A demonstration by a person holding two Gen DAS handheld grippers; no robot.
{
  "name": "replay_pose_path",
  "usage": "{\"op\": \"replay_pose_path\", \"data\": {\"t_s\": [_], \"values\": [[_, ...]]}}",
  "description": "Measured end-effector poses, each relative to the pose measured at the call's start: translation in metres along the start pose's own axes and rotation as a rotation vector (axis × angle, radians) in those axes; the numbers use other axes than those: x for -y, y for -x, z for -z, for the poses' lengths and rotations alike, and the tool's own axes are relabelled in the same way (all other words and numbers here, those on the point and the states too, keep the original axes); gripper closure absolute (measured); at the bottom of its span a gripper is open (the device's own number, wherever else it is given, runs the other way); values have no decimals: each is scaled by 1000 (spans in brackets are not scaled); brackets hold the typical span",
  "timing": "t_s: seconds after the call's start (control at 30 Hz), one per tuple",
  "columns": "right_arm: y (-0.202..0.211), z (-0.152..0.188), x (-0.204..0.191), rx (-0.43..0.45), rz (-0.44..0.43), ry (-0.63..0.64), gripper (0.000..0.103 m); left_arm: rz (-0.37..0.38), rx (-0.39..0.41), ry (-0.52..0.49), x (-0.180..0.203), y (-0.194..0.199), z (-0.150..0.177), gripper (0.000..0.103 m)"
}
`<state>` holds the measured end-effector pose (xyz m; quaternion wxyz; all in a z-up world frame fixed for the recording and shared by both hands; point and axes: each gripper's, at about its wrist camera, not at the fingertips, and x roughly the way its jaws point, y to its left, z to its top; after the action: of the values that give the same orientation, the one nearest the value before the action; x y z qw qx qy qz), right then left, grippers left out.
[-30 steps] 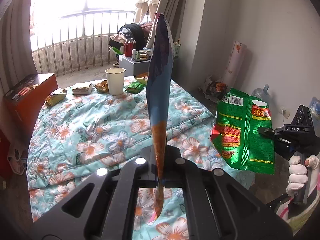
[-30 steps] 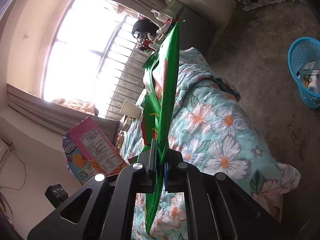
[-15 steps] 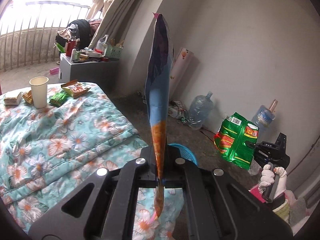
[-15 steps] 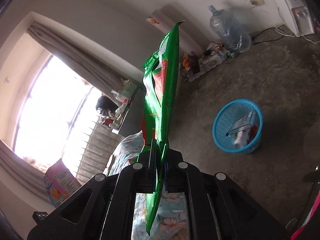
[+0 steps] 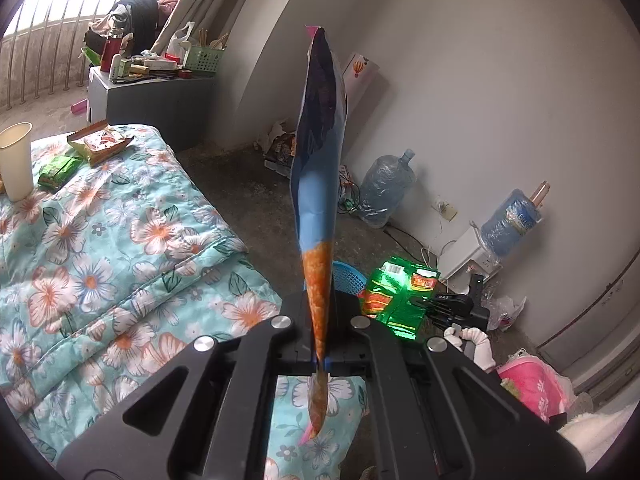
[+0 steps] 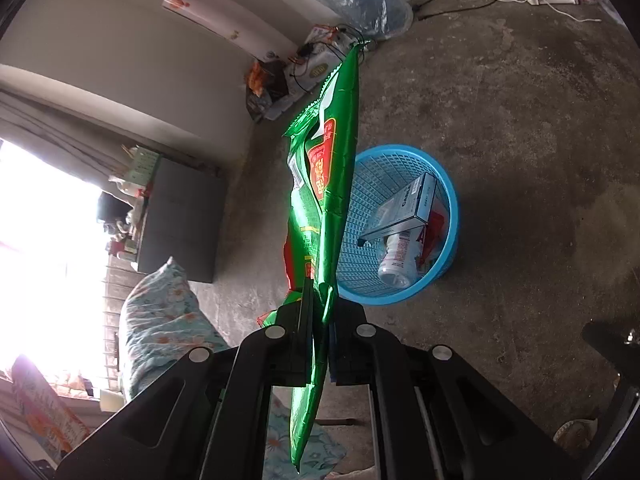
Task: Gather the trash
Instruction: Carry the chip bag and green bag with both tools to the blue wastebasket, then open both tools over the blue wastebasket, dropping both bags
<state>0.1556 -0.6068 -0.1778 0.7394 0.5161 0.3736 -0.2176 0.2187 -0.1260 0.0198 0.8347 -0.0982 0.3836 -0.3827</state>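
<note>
Right wrist — green bag (image 6: 328, 184) edge-on, upright

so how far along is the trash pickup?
Partly done. The blue basket already holds a box and a bottle. In hand: the left gripper is clamped on a blue bag, the right gripper on a green bag. Left: a cup and wrappers on the bed.

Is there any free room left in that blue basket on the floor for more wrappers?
Yes. The blue basket is crowded only on one side, where a white box and a plastic bottle lie. The half nearer the green snack bag shows bare mesh. The concrete floor around the basket is also bare.
</note>
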Motion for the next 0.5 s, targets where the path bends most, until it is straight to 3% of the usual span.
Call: {"op": "replay_pose_path", "data": {"t_s": [0.2,0.3,0.33,0.43,0.5], "values": [[-94,-38,11,-78,123,28,93,-17,-54,-1,-11,-33,-16,103],[-133,-49,27,-114,216,9,76,-21,-86,-12,-12,-50,-22,103],[-141,-52,30,-115,233,3,76,-21,-99,-16,-12,-58,-25,103],[-142,-53,42,-95,209,-38,73,-5,-131,-41,-5,-78,-32,103],[-126,-50,45,-55,191,-36,59,9,-153,-64,3,-93,-37,103]]}}
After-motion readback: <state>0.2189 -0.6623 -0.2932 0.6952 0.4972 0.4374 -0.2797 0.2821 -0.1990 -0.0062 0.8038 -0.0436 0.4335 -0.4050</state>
